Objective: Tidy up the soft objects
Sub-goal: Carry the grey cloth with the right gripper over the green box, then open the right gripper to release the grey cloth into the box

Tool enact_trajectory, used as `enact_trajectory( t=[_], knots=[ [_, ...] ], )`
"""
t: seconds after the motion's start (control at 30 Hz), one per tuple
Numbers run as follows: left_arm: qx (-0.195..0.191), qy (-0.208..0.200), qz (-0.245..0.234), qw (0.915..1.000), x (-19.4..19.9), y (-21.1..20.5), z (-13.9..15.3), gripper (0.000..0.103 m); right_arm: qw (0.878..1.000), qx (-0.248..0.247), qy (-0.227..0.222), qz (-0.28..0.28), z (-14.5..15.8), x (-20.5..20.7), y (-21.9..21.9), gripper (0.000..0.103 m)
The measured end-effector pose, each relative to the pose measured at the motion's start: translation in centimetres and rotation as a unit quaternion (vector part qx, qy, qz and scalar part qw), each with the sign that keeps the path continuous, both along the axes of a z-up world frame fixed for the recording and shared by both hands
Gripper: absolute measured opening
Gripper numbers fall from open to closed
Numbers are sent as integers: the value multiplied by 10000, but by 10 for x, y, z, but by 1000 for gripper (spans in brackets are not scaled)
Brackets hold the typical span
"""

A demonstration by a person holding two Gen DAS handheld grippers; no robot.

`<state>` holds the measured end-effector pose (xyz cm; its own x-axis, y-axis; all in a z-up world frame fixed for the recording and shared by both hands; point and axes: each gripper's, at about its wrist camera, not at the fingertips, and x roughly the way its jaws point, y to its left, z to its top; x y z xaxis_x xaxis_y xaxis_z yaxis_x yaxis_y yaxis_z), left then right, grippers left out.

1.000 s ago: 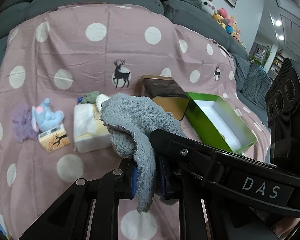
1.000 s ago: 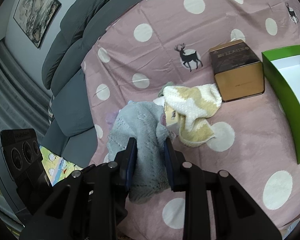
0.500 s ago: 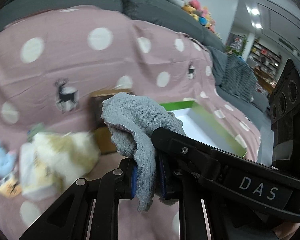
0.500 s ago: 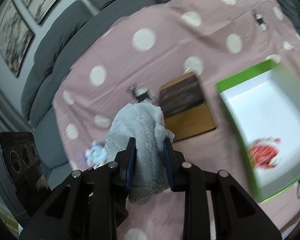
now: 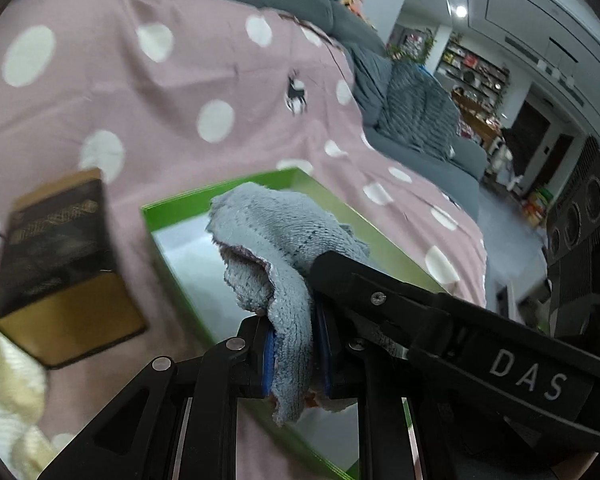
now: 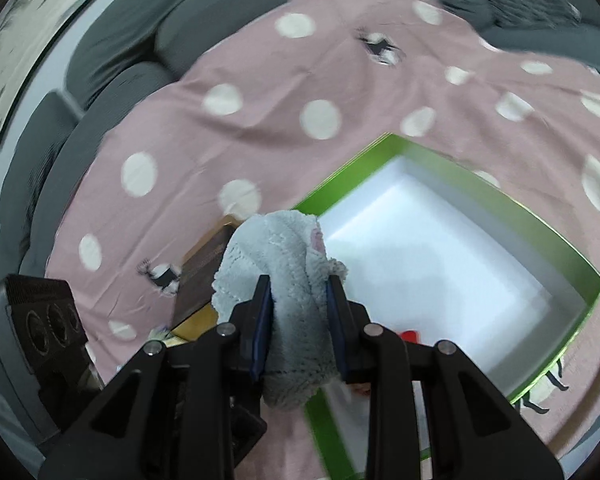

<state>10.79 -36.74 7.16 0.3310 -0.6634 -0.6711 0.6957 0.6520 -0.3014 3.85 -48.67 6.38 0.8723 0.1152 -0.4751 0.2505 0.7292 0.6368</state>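
Note:
A grey fluffy cloth [image 5: 276,232] is clamped between the blue pads of my left gripper [image 5: 296,344], which is shut on it. The right gripper's black housing [image 5: 500,360] reaches in from the right to the same cloth. In the right wrist view the grey cloth [image 6: 276,248] bulges up between the pads of my right gripper [image 6: 300,312], also shut on it. It hangs over the near left corner of an open green box [image 6: 556,348] with a white inside. The green box [image 5: 180,210] lies just behind the cloth in the left wrist view.
A dark brown and gold box [image 5: 60,264] stands left of the green box on the pink polka-dot blanket [image 5: 180,80]. A cream and yellow towel [image 5: 4,380] lies at the lower left. A small red item [image 6: 410,336] shows inside the green box. Grey sofa cushions [image 6: 120,40] ring the blanket.
Both grippers have carried the grey cloth rightwards, away from the pile of small items and the towel, to the green box. The grip on the cloth is unchanged.

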Motion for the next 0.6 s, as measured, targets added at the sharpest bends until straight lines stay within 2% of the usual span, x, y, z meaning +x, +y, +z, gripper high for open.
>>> enact_trajectory(
  t=[0.23, 0.6],
  knots=[
    [47, 370, -197, 9991, -2, -21, -18, 17, 9985, 75, 285, -452, -18, -4, -21, 23],
    [-23, 505, -244, 9984, -7, -23, -20, 17, 9961, 10, 366, -807, -22, -11, -30, 20]
  ],
)
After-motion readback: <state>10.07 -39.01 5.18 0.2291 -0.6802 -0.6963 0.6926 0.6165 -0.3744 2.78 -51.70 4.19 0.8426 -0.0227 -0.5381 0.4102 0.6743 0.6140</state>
